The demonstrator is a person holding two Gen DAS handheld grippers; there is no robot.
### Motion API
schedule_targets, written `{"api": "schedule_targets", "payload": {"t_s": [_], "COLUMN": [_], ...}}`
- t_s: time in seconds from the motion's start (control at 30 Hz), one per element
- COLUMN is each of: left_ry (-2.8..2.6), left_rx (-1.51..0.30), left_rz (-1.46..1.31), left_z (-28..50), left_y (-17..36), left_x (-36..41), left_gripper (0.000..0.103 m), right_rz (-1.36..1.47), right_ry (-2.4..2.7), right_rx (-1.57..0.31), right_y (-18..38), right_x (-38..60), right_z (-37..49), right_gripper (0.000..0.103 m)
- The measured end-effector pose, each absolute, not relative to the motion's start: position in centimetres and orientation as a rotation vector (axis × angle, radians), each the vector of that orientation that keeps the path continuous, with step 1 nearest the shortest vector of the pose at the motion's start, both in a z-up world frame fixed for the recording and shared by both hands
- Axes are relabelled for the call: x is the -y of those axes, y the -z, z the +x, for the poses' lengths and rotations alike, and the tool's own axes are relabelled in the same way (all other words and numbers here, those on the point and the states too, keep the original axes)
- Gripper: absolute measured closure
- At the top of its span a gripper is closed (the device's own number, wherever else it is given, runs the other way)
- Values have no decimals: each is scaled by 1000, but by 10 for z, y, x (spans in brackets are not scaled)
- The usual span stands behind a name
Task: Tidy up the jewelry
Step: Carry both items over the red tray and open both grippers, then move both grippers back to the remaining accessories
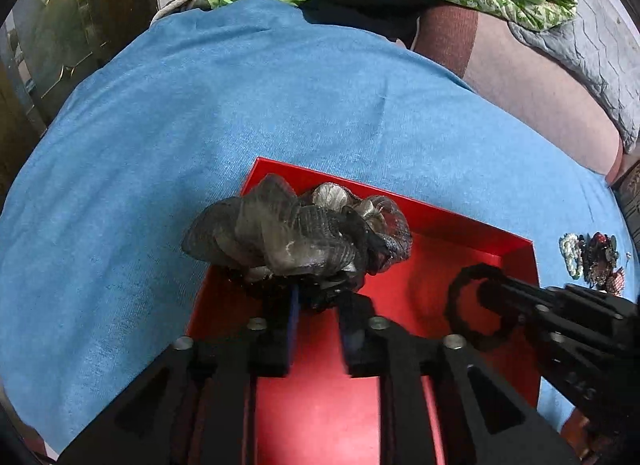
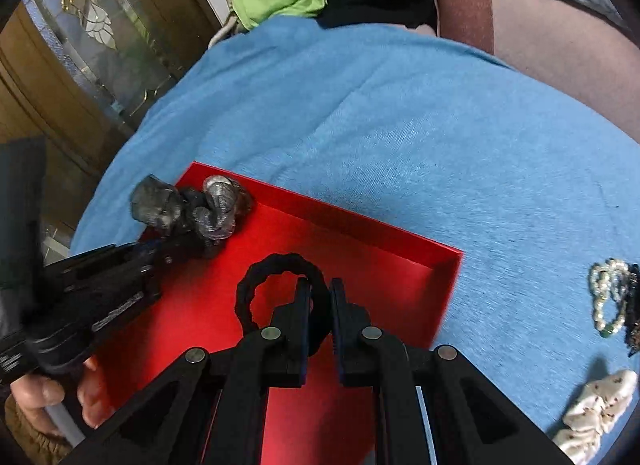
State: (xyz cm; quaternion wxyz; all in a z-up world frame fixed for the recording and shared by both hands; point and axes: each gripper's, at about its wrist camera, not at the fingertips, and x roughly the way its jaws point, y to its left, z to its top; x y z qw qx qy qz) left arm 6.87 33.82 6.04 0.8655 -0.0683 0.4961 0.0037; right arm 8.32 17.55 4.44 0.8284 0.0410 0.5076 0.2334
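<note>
Red tray (image 1: 460, 225) sits on the blue cloth (image 1: 200, 125) as the drop spot, and both tongs hang over it. Left tongs (image 1: 316, 305) have their jaws a little apart, with the grey scrunchie (image 1: 288, 233) bunched at the tips over the tray's far corner, so it looks let go or nearly so. Right tongs (image 2: 320, 297) are pinched tight on the black hair tie (image 2: 276, 265), carried low over the tray floor, probably so it lands inside. Pearl bracelets (image 2: 608, 293) and a white scrunchie (image 2: 600, 409) wait on the cloth.

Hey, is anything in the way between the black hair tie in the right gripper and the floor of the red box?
Nothing visible. The black hair tie hangs over bare red box floor; the grey scrunchie sits at the far corner.
</note>
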Motion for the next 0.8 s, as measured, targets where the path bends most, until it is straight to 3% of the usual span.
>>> {"api": "schedule_targets", "payload": {"t_s": [0.07, 0.17, 0.3, 0.43, 0.8], "left_ry": [-3, 4, -2, -30, -34], "left_rx": [-1033, -1031, -1000, -962, -889], "left_rz": [-158, -176, -193, -198, -175], "left_z": [66, 62, 52, 38, -6], "left_y": [-62, -67, -82, -101, -143], "left_x": [-339, -340, -342, -346, -321], "left_gripper": [67, 65, 52, 41, 41], "right_rz": [91, 96, 109, 135, 227], "right_ry": [-492, -490, -488, -496, -476], "right_rx": [-1075, -1077, -1050, -1025, -950], "right_y": [-42, -41, -49, -62, -94], "right_x": [-175, -172, -167, -159, -82], "right_z": [82, 82, 78, 71, 8], "right_gripper": [91, 89, 57, 56, 55]}}
